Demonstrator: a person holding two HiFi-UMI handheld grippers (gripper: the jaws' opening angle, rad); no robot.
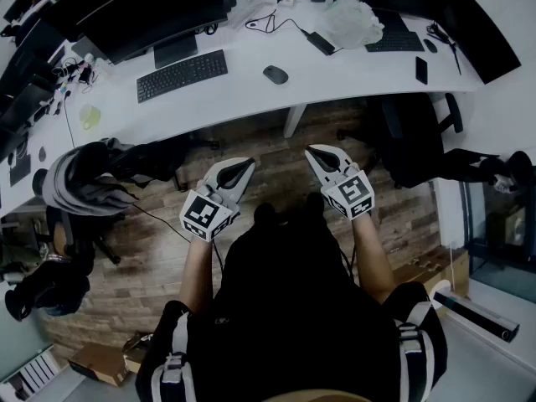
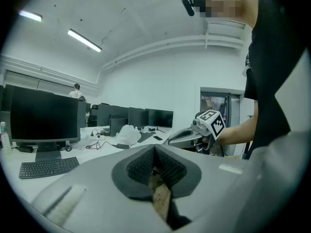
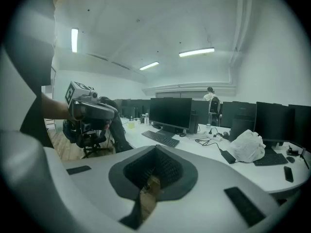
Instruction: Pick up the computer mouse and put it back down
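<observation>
The dark computer mouse lies on the white desk, to the right of a black keyboard. Both grippers hang over the wooden floor, short of the desk's front edge and well apart from the mouse. My left gripper is shut with nothing between its jaws, which meet in the left gripper view. My right gripper is also shut and empty, as the right gripper view shows. Each gripper appears in the other's view: the right gripper and the left gripper.
Black monitors line the desk's far side. A white plastic bag, a second keyboard, cables and a black phone lie to the right. Office chairs stand at the left and right. A person stands far off.
</observation>
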